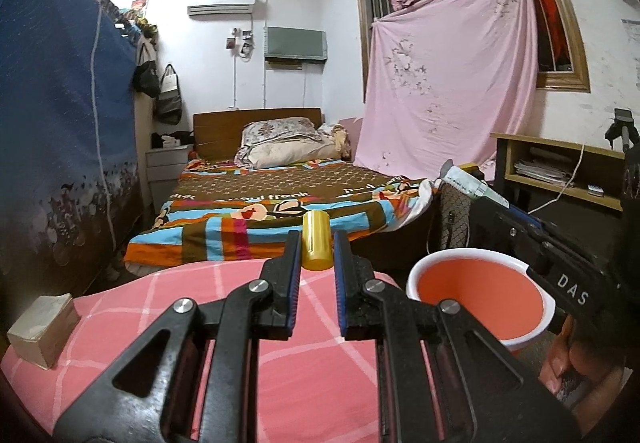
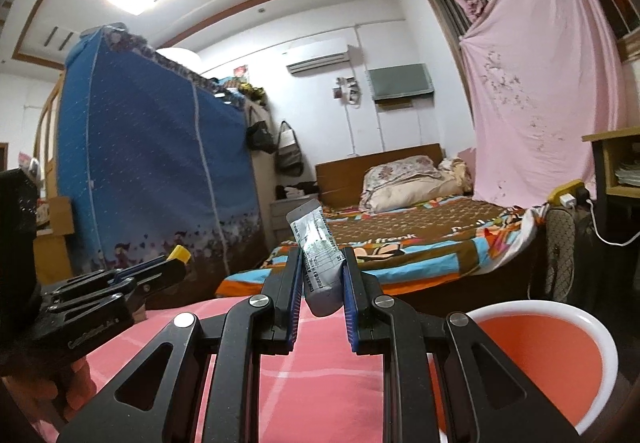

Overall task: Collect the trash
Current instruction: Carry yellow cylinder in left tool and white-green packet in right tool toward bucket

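Observation:
My left gripper (image 1: 317, 241) is shut on a yellow plastic bottle (image 1: 316, 239), held upright above the pink checked tablecloth (image 1: 256, 323). My right gripper (image 2: 322, 271) is shut on a grey and white squeezed tube (image 2: 318, 263), held above the same cloth. An orange basin with a white rim (image 1: 480, 299) stands to the right of the left gripper; it also shows at the lower right of the right wrist view (image 2: 552, 355). The right gripper with its tube (image 1: 468, 179) reaches over the basin in the left wrist view. The left gripper (image 2: 168, 267) shows at the left of the right wrist view.
A small cardboard box (image 1: 44, 327) lies at the left edge of the cloth. Beyond the table is a bed with a striped cover (image 1: 280, 203), a blue fabric wardrobe (image 1: 60, 123) on the left and a wooden desk (image 1: 560, 171) on the right.

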The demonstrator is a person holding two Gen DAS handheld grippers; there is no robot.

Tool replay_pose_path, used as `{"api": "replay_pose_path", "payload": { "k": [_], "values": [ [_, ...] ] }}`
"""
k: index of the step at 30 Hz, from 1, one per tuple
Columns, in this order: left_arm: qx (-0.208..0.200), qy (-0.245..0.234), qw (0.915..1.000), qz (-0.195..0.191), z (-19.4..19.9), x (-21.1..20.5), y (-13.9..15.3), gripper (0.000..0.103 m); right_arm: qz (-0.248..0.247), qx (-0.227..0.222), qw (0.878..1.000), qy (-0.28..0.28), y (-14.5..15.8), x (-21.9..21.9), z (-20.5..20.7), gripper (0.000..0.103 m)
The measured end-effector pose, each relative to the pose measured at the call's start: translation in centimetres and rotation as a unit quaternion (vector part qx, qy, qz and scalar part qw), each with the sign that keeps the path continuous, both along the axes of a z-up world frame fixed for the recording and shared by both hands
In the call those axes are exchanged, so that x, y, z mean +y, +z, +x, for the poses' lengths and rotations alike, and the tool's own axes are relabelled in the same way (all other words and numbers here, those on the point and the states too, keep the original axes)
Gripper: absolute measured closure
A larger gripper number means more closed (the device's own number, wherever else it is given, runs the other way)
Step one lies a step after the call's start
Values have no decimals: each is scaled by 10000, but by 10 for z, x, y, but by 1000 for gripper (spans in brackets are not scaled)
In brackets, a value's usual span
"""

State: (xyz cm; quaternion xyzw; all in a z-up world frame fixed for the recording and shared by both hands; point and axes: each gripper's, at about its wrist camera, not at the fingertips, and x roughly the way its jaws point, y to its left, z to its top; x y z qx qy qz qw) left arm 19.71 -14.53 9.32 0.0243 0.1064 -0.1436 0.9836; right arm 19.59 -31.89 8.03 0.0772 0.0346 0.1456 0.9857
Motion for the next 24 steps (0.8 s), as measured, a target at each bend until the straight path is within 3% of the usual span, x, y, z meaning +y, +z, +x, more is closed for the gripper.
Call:
{"api": "replay_pose_path", "payload": {
  "k": [12,24],
  "values": [
    [136,-601,9980,118,10,-46,-7,103,79,305,9975,-632,-9,-26,3,87],
    [1026,-1313,9859,131,45,-94,-28,103,244,953,9857,-1366,-26,-72,16,86]
  ]
}}
